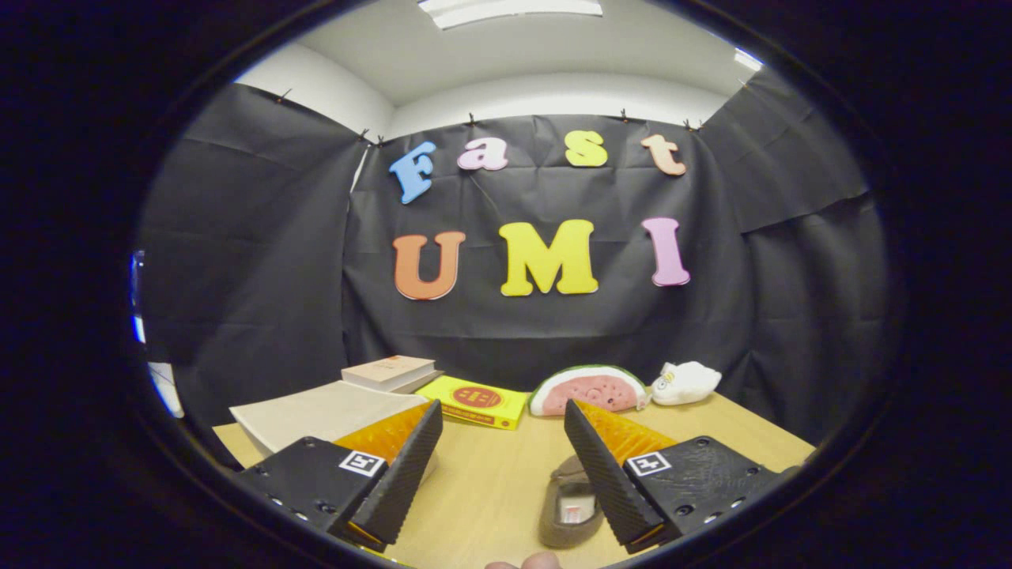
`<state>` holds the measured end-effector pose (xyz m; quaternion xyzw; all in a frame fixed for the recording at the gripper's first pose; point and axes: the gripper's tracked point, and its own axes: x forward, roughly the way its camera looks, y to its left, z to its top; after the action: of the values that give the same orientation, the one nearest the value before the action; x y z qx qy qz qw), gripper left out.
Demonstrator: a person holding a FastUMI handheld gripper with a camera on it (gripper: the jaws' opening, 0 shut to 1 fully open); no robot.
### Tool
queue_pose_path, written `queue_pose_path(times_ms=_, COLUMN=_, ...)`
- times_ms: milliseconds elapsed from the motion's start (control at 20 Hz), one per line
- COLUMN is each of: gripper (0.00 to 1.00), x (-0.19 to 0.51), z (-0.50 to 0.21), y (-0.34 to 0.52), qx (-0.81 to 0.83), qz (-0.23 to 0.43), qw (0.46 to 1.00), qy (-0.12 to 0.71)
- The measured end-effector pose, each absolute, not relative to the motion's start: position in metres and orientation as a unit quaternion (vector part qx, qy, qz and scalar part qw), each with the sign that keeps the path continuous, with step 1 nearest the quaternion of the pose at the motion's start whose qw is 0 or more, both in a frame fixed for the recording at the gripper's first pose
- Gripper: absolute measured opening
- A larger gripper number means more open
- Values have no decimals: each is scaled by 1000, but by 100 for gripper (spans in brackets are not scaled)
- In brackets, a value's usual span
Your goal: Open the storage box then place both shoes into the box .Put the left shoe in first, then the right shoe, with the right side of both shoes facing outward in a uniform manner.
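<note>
1. One shoe point(571, 506), a brown slipper, lies on the bench point(490, 482) at its near edge. It sits just inside my right finger, which covers part of it, so I cannot tell whether it is the left or the right one. The opening faces up and a pale insole patch shows inside.
2. The storage box point(328, 412) looks to be the pale, flat-lidded thing at the bench's left side, just beyond my left finger. Its lid lies flat and closed, as far as I can judge.
3. My gripper point(502, 466) is spread wide, holding nothing, and hangs above the near edge of the bench, with bare bench showing between the fingers.
4. I judge the task to be at its very start: the box is not yet open and no shoe is in it. The step in hand is opening the lid.
5. The next move calls for swinging left toward the box, getting one finger under the lid's edge, and lifting it without shoving the box off the bench. I cannot see a lip or handle from here, so finding it comes first.
6. Further out, along the far edge: a stack of books point(391, 371) behind the box, a yellow box point(474, 401) next to them, a watermelon-slice plush point(589, 390) near the middle, and a small white plush toy point(685, 382) toward the far right corner. None stands in the way.
</note>
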<state>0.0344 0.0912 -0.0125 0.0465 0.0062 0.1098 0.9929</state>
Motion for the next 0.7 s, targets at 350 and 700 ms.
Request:
queue_pose_path(times_ms=350, gripper=96, x=46, z=-33, y=168, qx=125, qz=215, qw=968, qy=40)
queue_pose_path(times_ms=700, gripper=95, x=58, z=-96, y=228, qx=209, qz=271, qw=929, qy=140)
